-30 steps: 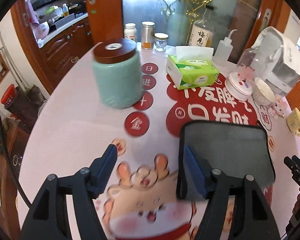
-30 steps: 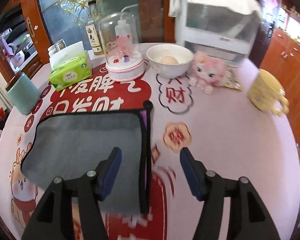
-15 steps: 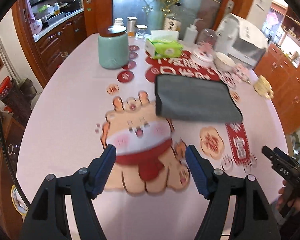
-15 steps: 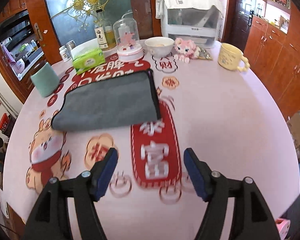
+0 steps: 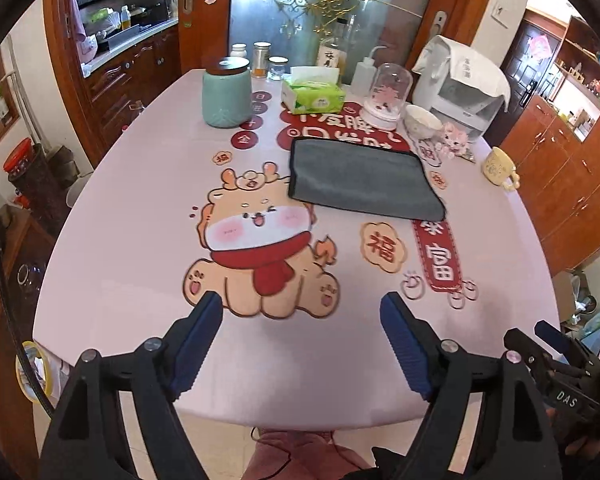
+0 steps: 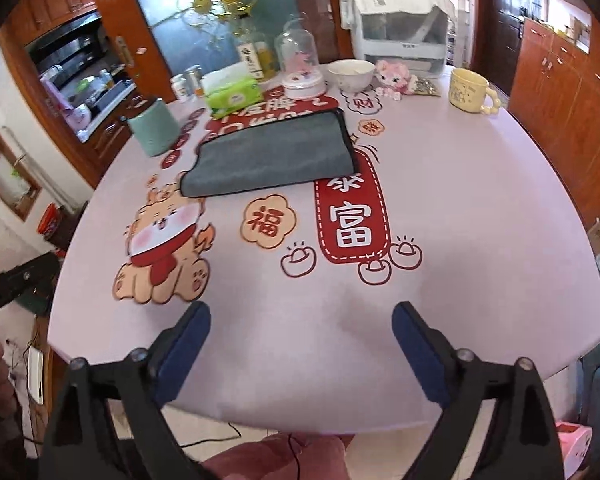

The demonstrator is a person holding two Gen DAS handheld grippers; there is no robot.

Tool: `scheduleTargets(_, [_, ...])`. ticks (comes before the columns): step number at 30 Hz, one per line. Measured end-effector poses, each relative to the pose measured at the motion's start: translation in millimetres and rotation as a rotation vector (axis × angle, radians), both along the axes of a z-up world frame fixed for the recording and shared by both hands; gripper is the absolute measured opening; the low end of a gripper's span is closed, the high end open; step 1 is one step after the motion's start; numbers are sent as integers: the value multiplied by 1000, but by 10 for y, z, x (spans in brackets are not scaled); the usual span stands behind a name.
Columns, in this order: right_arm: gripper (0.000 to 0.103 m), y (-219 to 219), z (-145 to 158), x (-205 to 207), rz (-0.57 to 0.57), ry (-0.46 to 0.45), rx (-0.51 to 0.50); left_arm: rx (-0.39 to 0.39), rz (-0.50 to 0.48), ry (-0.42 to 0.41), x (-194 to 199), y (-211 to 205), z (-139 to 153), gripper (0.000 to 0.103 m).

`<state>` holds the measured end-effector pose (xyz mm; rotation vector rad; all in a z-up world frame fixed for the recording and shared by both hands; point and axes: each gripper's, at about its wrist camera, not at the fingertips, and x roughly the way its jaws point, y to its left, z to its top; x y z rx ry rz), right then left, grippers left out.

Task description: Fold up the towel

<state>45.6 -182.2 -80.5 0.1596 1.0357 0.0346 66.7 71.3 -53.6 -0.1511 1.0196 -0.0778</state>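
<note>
both grippers (image 5: 300, 312) (image 6: 300, 320) wide apart, prob. clear of folded towel (image 5: 360, 176)

The left gripper (image 5: 301, 306) and the right gripper (image 6: 301, 314) hover side by side, level, jaws spread wide, blue pads (image 5: 403, 344) gripping nothing.

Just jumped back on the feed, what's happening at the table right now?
The grey towel lies folded flat on the pink table, in front of the tissue box and white bowl. Neither gripper touches it: the left gripper and right gripper are both open and empty, near the table's front edge. The fold looks finished.
</note>
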Motion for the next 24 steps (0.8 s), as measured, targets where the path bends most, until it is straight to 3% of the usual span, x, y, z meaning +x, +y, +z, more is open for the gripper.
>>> scheduleTargets(12, [95, -49, 525, -373, 58, -8, 26, 51, -47, -32, -345, -511, 327, 89])
scheduleTargets(21, [96, -69, 627, -668, -24, -24, 34, 55, -48, -64, -591, -646, 379, 93])
scheduleTargets(24, [103, -98, 603, -713, -52, -35, 39, 72, -29, -77, -634, -633, 373, 94])
